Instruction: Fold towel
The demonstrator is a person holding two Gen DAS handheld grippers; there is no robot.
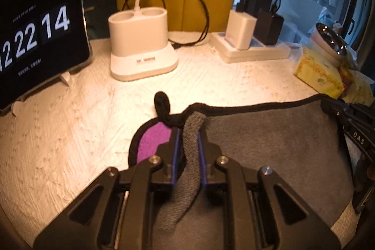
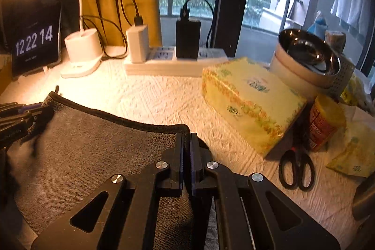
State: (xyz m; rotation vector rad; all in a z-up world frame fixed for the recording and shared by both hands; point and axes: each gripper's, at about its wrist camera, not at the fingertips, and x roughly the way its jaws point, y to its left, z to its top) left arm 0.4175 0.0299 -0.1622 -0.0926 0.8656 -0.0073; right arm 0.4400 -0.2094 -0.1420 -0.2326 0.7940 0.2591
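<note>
1. The gray towel (image 1: 269,151) lies on the counter (image 1: 70,132), near its front edge. The counter has a bumpy white cover on it. The towel has a black sewn border, and a purple patch (image 1: 153,141) shows at its left corner, next to a small black hanging loop (image 1: 162,104).

2. The left tool (image 1: 189,139) is closed on a bunched ridge of the towel at the far left corner. The cloth stands up between the two blue pads.

3. The right tool (image 2: 186,147) is pinched tight on the towel's far right corner, right at the black border (image 2: 117,117).

4. The towel looks soft, floppy and light. It bends and wrinkles easily, so it will sag between the two tools if it is lifted. I think it is fuzzy enough not to slip out of the pads.

5. The best spots to hold are the corners and the sewn border, because the edge is thicker there. Both tools have good spots.

6. The tissue box (image 2: 250,100) and the scissors (image 2: 296,168) sit near the right side of the towel. A swinging corner could bump them.
</note>
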